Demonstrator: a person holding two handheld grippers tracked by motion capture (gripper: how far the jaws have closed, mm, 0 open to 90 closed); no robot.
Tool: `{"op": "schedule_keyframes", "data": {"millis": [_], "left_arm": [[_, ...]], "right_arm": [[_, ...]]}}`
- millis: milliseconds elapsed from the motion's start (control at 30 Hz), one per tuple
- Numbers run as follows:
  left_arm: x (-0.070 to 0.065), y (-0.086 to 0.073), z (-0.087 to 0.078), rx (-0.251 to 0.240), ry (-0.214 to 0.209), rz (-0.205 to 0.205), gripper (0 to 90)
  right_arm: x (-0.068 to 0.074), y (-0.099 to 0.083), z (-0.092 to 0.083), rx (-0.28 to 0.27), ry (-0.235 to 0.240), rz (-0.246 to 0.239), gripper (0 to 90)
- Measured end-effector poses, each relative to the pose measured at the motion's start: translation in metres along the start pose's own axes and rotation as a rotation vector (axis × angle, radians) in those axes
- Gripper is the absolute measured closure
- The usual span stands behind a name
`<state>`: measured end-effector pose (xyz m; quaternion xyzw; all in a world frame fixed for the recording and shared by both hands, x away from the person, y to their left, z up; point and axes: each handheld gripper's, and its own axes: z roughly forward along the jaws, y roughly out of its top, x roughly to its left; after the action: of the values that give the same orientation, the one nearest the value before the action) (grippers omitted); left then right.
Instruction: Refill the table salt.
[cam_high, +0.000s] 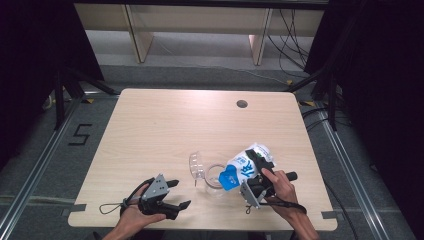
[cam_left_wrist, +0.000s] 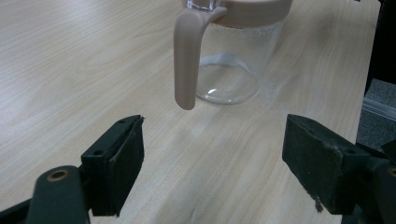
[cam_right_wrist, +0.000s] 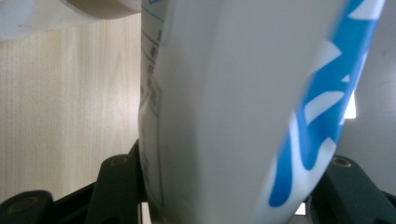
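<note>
My right gripper (cam_high: 256, 176) is clamped on a white-and-blue pouch (cam_high: 245, 165): in the right gripper view the pouch (cam_right_wrist: 224, 107) stands between my two black jaws, one pressed to each of its sides. In the high view the pouch lies tilted, its blue lower end just ahead of my jaws and over the rim of a clear glass jug (cam_high: 215, 177) — whether it touches the rim I cannot tell. A clear lid (cam_high: 196, 165) tips up at the jug's far side. My left gripper (cam_high: 172, 194) hovers low over the table (cam_high: 165, 125) with jaws spread wide and nothing between them. Straight ahead of those jaws — near but apart — stands the jug (cam_left_wrist: 233, 60), its beige handle (cam_left_wrist: 187, 56) hanging toward me from a beige collar (cam_left_wrist: 252, 11).
</note>
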<state>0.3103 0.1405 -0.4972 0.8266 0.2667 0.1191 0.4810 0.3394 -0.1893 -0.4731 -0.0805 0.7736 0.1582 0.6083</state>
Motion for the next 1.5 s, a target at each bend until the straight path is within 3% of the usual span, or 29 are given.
{"op": "schedule_keyframes", "data": {"millis": [33, 100, 233, 333, 367, 467, 500, 533, 567, 733, 867, 967, 1000, 1100, 1133, 1167, 1233, 1300, 1367, 1400, 1467, 1500], "left_arm": [[0.0009, 0.0004, -0.0001, -0.001, -0.003, 0.017, 20.6], [-0.0001, -0.0004, 0.0008, -0.007, -0.001, -0.004, 20.6], [0.0002, -0.0001, 0.0009, -0.01, -0.006, 0.01, 20.6], [0.001, 0.0001, 0.0007, 0.0, -0.008, 0.016, 20.6], [0.0008, 0.0001, 0.0006, 0.0, -0.009, 0.015, 20.6], [0.0007, 0.0, 0.0011, -0.002, -0.009, 0.013, 20.6], [0.0007, 0.0, 0.0011, -0.002, -0.01, 0.012, 20.6], [0.0009, 0.0001, 0.0009, 0.0, -0.008, 0.016, 20.6], [0.0009, 0.0, 0.0009, 0.0, -0.008, 0.015, 20.6], [0.0012, 0.0002, 0.0005, 0.002, -0.011, 0.016, 20.6], [0.0007, 0.0001, 0.0008, -0.006, -0.01, 0.01, 20.6], [0.0015, 0.0003, 0.0005, 0.003, -0.01, 0.017, 20.6], [0.0009, 0.0002, 0.0007, -0.002, -0.014, 0.011, 20.6], [0.0007, 0.0002, 0.0008, -0.006, -0.009, 0.012, 20.6], [-0.0004, 0.0, 0.0005, -0.002, -0.003, -0.003, 20.6], [0.0004, 0.0003, 0.0004, -0.003, -0.005, 0.01, 20.6], [0.0008, 0.0004, 0.0001, 0.0, -0.004, 0.015, 20.6], [0.0009, 0.0004, 0.0001, 0.0, -0.003, 0.015, 20.6], [0.0009, 0.0005, 0.0001, -0.001, -0.003, 0.016, 20.6], [-0.0002, 0.0001, 0.0011, -0.009, -0.001, -0.007, 20.6], [0.0006, 0.0015, 0.0027, -0.012, -0.009, 0.005, 20.6], [0.0005, 0.002, 0.0035, -0.01, -0.011, 0.011, 20.6]], "right_arm": [[-0.0004, -0.0001, -0.0002, -0.002, 0.004, -0.009, 47.0], [-0.0003, 0.0003, 0.0001, -0.004, 0.003, -0.017, 47.2], [0.0001, 0.0001, 0.0003, -0.002, 0.004, -0.013, 47.2], [-0.0003, 0.0007, 0.0001, 0.014, -0.001, -0.049, 47.2], [0.0018, 0.0005, 0.0007, 0.008, 0.0, -0.027, 47.3], [0.0015, 0.0003, 0.0007, 0.012, 0.007, -0.038, 47.3], [0.002, 0.001, -0.0009, 0.041, 0.012, -0.046, 47.3], [-0.0012, 0.0025, -0.0004, 0.024, 0.003, -0.096, 47.3], [0.0011, 0.0014, 0.0005, 0.015, -0.003, -0.062, 47.3], [0.0009, 0.0019, 0.0008, 0.013, -0.002, -0.083, 47.4], [0.0006, 0.002, 0.0002, 0.017, -0.01, -0.068, 47.6], [-0.0048, 0.004, -0.0008, 0.025, -0.012, -0.161, 47.5], [-0.0012, 0.0027, -0.0007, 0.031, -0.016, -0.117, 47.6], [0.0029, 0.0037, -0.0015, 0.051, -0.003, -0.085, 47.8], [0.0029, 0.0041, -0.0013, 0.05, -0.003, -0.09, 47.9], [-0.0001, 0.0052, -0.0009, 0.042, -0.008, -0.144, 47.9], [0.0031, 0.0048, -0.0007, 0.043, -0.004, -0.101, 48.0], [0.0022, 0.0049, 0.0005, 0.026, -0.012, -0.115, 48.1], [0.0037, 0.0054, -0.0014, 0.053, -0.008, -0.096, 48.0], [0.0029, 0.0056, -0.0015, 0.052, -0.01, -0.105, 48.1], [0.0013, 0.0062, -0.0011, 0.043, -0.012, -0.122, 48.1], [-0.0017, 0.0076, -0.0004, 0.032, -0.02, -0.173, 48.1]]}}
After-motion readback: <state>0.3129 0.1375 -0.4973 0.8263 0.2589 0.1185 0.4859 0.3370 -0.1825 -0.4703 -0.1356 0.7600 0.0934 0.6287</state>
